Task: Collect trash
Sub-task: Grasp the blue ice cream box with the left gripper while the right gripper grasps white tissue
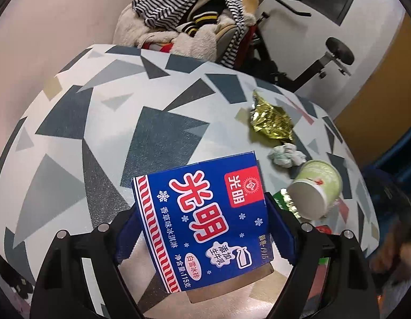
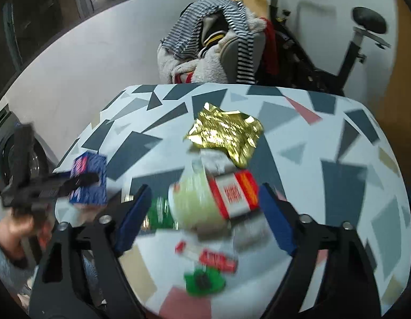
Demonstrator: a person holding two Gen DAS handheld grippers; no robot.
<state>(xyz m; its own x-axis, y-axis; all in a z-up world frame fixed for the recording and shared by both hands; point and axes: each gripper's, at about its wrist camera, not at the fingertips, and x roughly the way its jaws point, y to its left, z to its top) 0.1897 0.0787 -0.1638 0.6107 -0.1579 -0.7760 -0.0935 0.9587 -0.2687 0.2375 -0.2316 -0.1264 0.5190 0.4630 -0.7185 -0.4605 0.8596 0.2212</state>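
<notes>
The left gripper (image 1: 202,228) is clamped on the blue cardboard ice-cream box with red lettering (image 1: 205,212), lifted above the round table with its grey and navy triangle-patterned cover (image 1: 99,122). At two o'clock from the box lie a crumpled gold foil wrapper (image 1: 270,122), a wadded white tissue (image 1: 286,155) and a tipped pale-green paper cup (image 1: 315,188). The right gripper (image 2: 202,218) stands apart over the blurred trash; it seems to hold nothing.

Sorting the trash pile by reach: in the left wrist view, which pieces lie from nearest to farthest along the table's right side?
Paper cup → crumpled tissue → gold foil wrapper.
</notes>
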